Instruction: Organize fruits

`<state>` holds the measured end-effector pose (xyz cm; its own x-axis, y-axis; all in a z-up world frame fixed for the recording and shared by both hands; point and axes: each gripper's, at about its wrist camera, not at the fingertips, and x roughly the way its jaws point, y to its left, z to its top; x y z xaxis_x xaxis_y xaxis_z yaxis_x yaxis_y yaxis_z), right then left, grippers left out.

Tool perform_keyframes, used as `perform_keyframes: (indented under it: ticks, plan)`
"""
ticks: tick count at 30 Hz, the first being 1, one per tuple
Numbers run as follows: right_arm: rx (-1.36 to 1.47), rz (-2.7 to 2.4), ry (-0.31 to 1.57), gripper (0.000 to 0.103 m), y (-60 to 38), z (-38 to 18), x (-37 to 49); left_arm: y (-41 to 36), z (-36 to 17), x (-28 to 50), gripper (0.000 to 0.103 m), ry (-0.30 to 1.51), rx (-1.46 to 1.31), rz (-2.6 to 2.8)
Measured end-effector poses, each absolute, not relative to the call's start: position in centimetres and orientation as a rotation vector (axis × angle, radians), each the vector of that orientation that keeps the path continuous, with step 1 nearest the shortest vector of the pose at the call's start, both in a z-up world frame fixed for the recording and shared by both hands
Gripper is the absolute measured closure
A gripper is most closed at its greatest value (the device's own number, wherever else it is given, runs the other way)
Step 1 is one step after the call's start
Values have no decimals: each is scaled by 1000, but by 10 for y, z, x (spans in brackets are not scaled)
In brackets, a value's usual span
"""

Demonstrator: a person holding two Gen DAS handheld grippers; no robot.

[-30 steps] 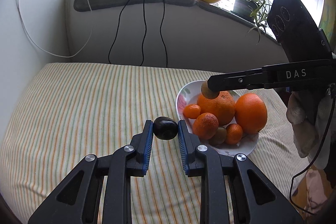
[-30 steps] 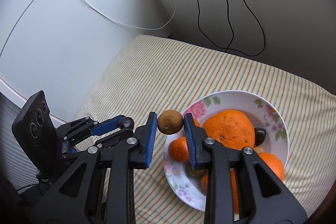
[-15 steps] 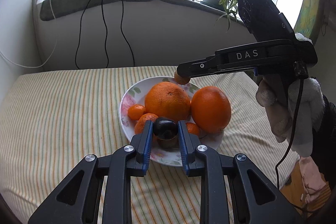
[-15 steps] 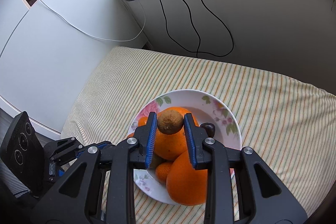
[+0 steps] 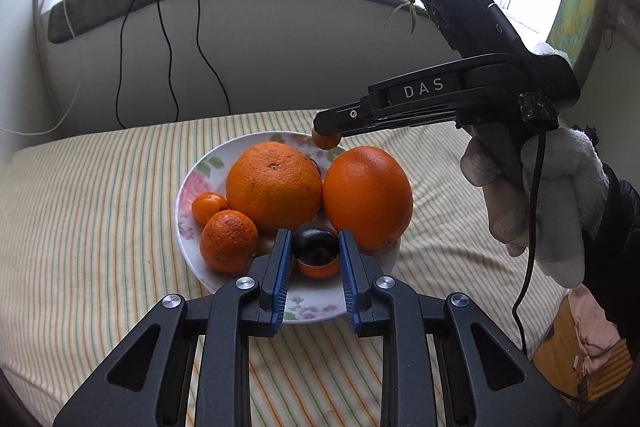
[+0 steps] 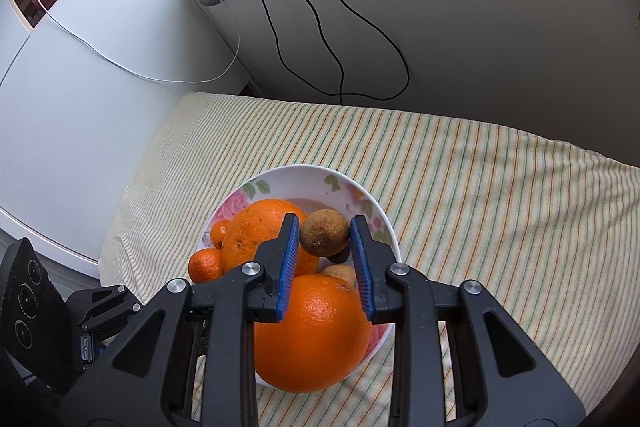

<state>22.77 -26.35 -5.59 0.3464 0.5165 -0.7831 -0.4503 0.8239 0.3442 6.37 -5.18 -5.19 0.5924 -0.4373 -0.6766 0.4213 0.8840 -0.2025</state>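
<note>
1. Left wrist view: the left gripper (image 5: 314,254) reaches forward and downward over the near rim of the white floral-patterned plate (image 5: 188,183), which sits on the striped yellow-green cloth (image 5: 88,211). Its blue-padded jaws are clamped on a small dark, glossy round fruit (image 5: 314,246), held just above a small orange mandarin (image 5: 319,269) that is mostly hidden behind it.
2. In the same view, the right gripper (image 5: 326,135), black with the lettering "DAS", comes in from the right, held by a hand in a white knit glove (image 5: 552,195). It is seen side-on, so its jaws overlap; only a small brownish-orange bit of the fruit at its tip shows, above the plate's far edge.
3. On the plate, two large oranges (image 5: 274,187) stand side by side, with a medium mandarin (image 5: 229,241) and a smaller one to their left. The black cable (image 5: 532,227) hanging from the right gripper runs off the lower edge.
4. Right wrist view: the right gripper (image 6: 325,239) points steeply down over the plate (image 6: 360,195). Its blue pads (image 6: 291,259) are closed on a brown fuzzy kiwi (image 6: 324,233), held above the pile of fruit.
5. Beneath it, a large orange (image 6: 312,331) fills the near part of the plate and hides the rim there. A dark fruit and a pale brown one just under the kiwi are largely covered and hard to identify.
6. The left gripper (image 6: 108,303) shows at the lower left, its tips hidden behind the right gripper's frame, so its grip cannot be judged here.
</note>
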Motion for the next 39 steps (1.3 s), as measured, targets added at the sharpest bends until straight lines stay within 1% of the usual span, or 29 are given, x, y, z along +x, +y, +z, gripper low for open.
perform_keyframes:
  ticks: [23,24,26,28,30,32,33,34,35,36,37,38,39]
  plan:
    - [32,626,1052,75,-254,-59,230,-51,-50,65,81,794,-28,-482]
    - [32,624,1050,74,-254,-59,228,-51,-50,65,81,793,-28,-482]
    - [32,623,1046,60,-253,-57,227,-51,-50,65,81,793,-28,-483]
    - [30,625,1036,56,-254,-55,226,-52,-50,64,81,793,-28,-484]
    - [27,628,1032,56,-253,-55,224,-52,-49,64,80,791,-26,-484]
    - [26,627,1027,56,-253,-54,223,-52,-48,63,75,788,-28,-483]
    - [26,626,1024,55,-253,-53,222,-51,-48,63,74,785,-29,-482]
    - [26,624,1020,49,-254,-52,221,-51,-47,63,73,783,-29,-482]
    - [24,622,1014,43,-254,-51,220,-51,-46,62,71,781,-29,-481]
    - [22,618,1006,42,-255,-50,219,-51,-46,62,68,779,-29,-480]
    - [19,614,998,41,-256,-48,218,-51,-45,61,61,776,-28,-477]
    - [15,610,993,41,-256,-47,217,-50,-45,61,56,773,-29,-475]
    - [13,606,989,40,-256,-45,216,-50,-44,60,56,770,-30,-474]
